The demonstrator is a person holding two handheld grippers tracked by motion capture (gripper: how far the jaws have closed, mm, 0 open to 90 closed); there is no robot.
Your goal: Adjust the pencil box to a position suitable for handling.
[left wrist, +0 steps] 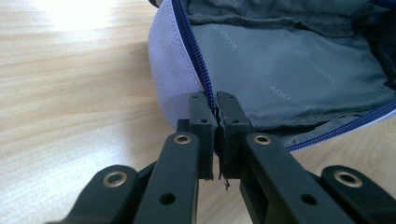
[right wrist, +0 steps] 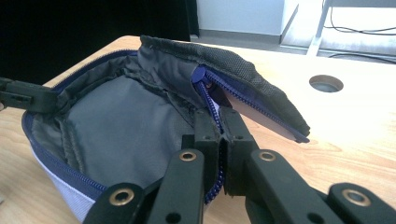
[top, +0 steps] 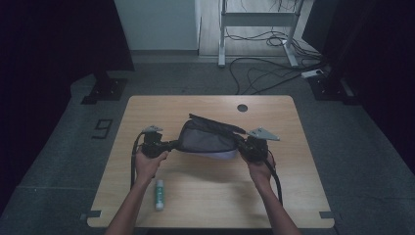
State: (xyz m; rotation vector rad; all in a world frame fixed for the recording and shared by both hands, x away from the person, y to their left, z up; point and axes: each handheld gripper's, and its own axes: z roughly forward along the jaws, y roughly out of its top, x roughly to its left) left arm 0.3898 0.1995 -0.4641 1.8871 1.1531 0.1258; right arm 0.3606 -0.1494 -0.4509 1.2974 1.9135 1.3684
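Grey fabric pouch lies open mid-table; left gripper and right gripper each pinch its zipper edge at opposite ends.

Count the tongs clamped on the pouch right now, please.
2. The left tongs pinch the pouch at its zipper edge on the left end; the right tongs pinch the zipper edge at the opposite end. The pouch lies unzipped between them.
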